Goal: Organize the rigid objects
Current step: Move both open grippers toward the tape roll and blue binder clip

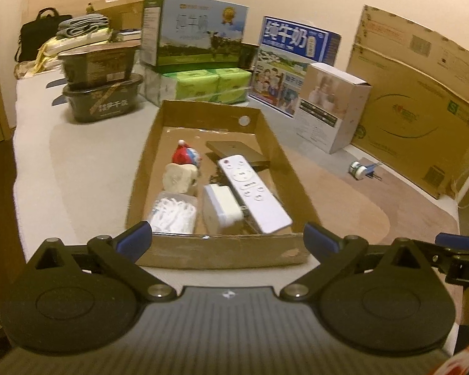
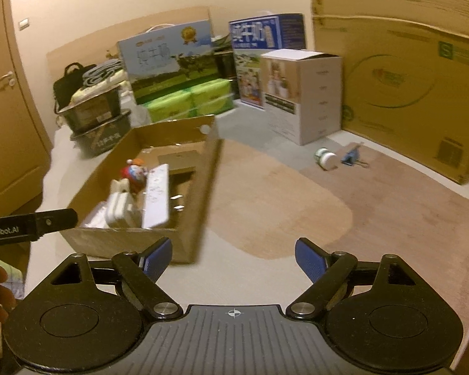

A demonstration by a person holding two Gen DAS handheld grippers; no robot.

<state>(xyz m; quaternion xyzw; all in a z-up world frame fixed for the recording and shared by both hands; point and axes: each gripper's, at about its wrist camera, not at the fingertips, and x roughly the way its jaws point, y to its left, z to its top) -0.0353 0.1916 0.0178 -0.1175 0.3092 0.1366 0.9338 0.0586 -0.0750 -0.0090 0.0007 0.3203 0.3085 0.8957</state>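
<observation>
A shallow cardboard box lies on the mat. It holds a white remote, a white charger, a clear case of white picks, a red-capped figure, a bread-shaped toy and a dark flat box. A small white-and-green jar and a blue binder clip lie on the mat to the right. My left gripper is open at the box's near wall. My right gripper is open and empty beside the box.
Milk cartons, green tissue packs, a white carton and a large cardboard carton line the back and right. Two stacked dark tubs stand at back left. A wooden door is on the left.
</observation>
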